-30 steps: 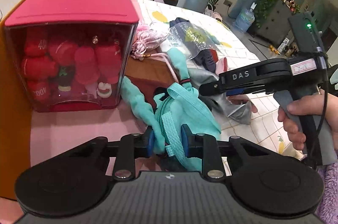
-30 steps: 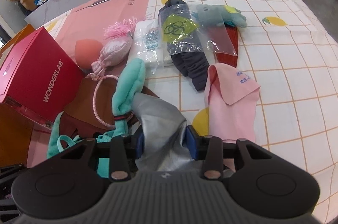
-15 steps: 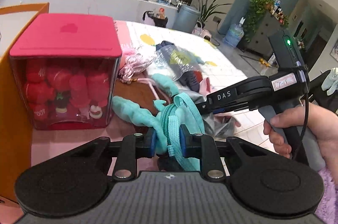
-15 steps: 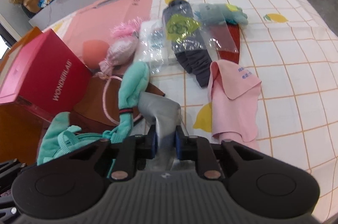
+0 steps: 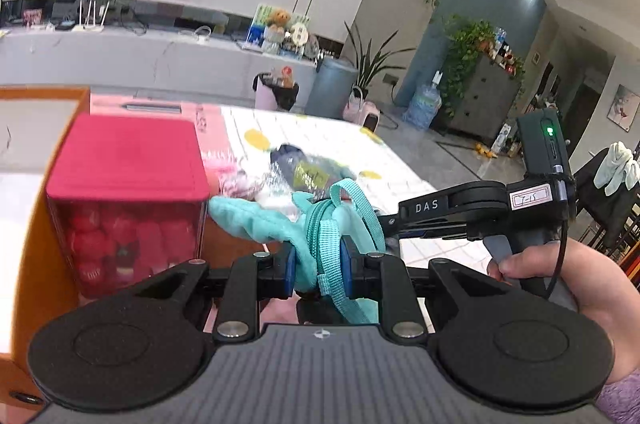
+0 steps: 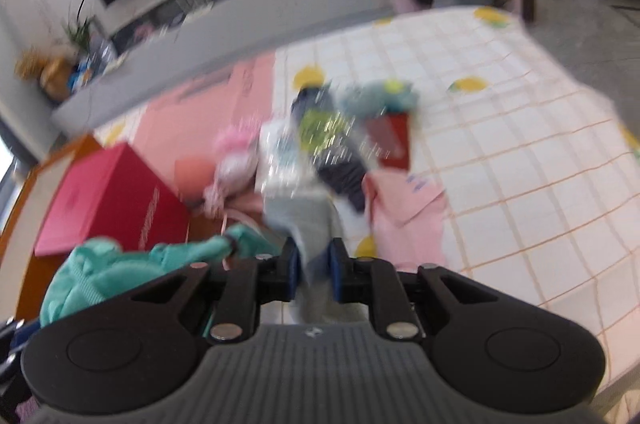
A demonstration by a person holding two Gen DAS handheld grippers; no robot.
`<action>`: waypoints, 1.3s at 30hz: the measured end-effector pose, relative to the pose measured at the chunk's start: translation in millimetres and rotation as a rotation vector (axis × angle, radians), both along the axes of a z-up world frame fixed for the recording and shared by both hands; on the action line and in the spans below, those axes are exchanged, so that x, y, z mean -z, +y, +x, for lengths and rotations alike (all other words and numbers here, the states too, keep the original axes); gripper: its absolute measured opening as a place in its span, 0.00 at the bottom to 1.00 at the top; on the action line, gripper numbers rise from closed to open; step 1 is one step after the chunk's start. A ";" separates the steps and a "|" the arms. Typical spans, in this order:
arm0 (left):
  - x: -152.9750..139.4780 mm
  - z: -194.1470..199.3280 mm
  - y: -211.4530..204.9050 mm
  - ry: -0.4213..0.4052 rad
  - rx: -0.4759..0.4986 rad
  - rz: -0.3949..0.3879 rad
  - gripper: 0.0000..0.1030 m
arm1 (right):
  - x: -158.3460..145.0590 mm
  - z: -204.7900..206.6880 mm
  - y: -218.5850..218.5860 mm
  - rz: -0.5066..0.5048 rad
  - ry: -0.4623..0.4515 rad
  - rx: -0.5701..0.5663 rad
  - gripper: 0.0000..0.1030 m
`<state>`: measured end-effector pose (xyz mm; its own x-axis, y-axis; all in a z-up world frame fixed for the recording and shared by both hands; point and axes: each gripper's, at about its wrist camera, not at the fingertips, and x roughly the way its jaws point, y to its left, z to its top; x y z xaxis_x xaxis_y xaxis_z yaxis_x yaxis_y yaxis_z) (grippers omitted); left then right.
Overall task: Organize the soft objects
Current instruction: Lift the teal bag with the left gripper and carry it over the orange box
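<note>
My left gripper (image 5: 319, 267) is shut on a teal plush backpack (image 5: 320, 224), which hangs off the table with its straps looped over the pads. In the right wrist view the same teal backpack (image 6: 120, 268) shows at the lower left. My right gripper (image 6: 313, 270) has its jaws closing on a grey cloth (image 6: 308, 220), pinched between the pads and lifted; this view is blurred. In the left wrist view the right gripper's body (image 5: 460, 208) reaches in from the right, held by a hand (image 5: 560, 280).
A red-lidded clear box (image 5: 128, 200) of red plush items stands left, beside an orange bin wall (image 5: 24, 264). On the checked tablecloth (image 6: 520, 144) lie a pink cloth (image 6: 404, 212), a dark sock in plastic (image 6: 340, 160), a red pouch (image 6: 394, 144) and a pink pouch (image 6: 232, 160).
Both grippers have risen and tilted up. The right jaws closed from wide around the grey cloth to a tight pinch. The teal backpack lifted with the left gripper.
</note>
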<state>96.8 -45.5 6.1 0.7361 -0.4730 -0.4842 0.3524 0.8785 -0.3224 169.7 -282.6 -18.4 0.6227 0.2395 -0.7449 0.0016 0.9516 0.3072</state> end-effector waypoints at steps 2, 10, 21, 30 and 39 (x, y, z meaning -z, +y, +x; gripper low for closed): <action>-5.1 -2.0 -0.2 -0.020 -0.011 0.010 0.24 | -9.3 -5.7 -0.1 -0.009 -0.040 0.027 0.07; -21.9 -6.7 11.2 -0.068 -0.059 -0.012 0.24 | -33.7 -22.8 10.9 -0.011 -0.121 0.024 0.02; -48.0 -11.1 36.0 -0.147 -0.123 -0.074 0.22 | -90.4 -47.8 39.2 0.007 -0.269 -0.028 0.02; -68.8 -18.8 71.4 -0.223 -0.229 -0.104 0.21 | -134.8 -64.6 89.2 0.025 -0.387 -0.121 0.02; -83.1 -35.0 129.4 -0.271 -0.423 -0.019 0.21 | -191.3 -80.3 171.0 0.075 -0.532 -0.312 0.02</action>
